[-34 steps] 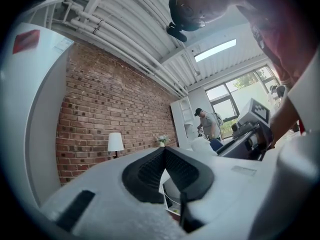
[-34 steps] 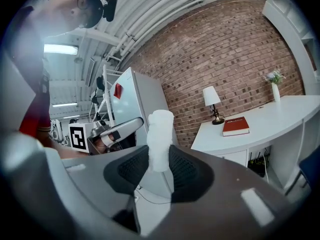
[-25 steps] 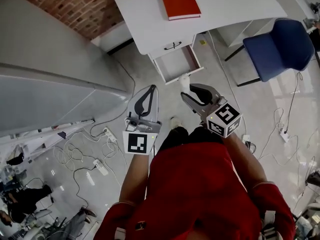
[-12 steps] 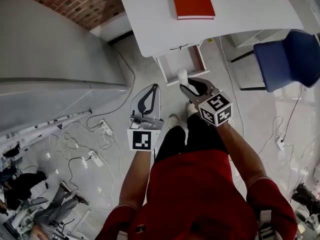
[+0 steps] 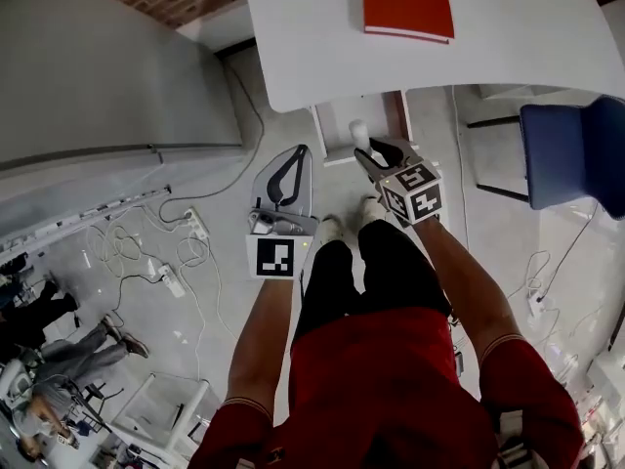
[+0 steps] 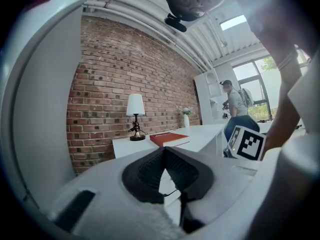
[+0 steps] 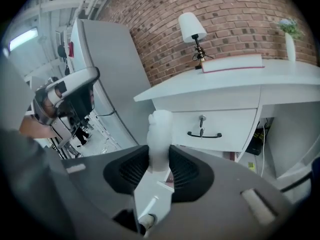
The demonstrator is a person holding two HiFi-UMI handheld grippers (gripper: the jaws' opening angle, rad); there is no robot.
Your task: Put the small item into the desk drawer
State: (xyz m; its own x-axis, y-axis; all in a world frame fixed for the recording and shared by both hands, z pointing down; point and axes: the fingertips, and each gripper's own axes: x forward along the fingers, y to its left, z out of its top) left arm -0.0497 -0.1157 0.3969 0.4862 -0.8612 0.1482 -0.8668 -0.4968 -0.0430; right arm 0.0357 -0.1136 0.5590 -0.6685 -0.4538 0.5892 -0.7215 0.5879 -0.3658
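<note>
While the right gripper's (image 7: pixel 159 153) jaws are clamped on the small white item (image 7: pixel 160 126), which stands upright between the dark pads (image 7: pixel 131 171) with its top well clear of them, the left gripper (image 6: pixel 164 153) has its jaws brought together at the tips with nothing between them. In the head view the right gripper (image 5: pixel 374 154) reaches forward and down towards the desk (image 5: pixel 322 47), and the small white item (image 5: pixel 359 135) shows over the near part of the open drawer (image 5: pixel 322 133), which stands pulled out below the desk's edge. How high the item hangs above the drawer's floor cannot be told from that view. The right gripper view puts it level with the upper drawer (image 7: pixel 215 126), which is shut, so it seems not yet inside. The left gripper (image 5: pixel 285 179) hangs beside the right one, apart from the desk and touching nothing. A red book (image 5: pixel 405 3) lies on the desk top and a lamp (image 7: pixel 192 26) stands near it. By my reading, picking up and carrying are done and the drawer needs no more opening. What is left is to lower the item into the drawer, part the jaws and draw the gripper out. The left gripper has no part to play unless the drawer must be pushed shut.
</note>
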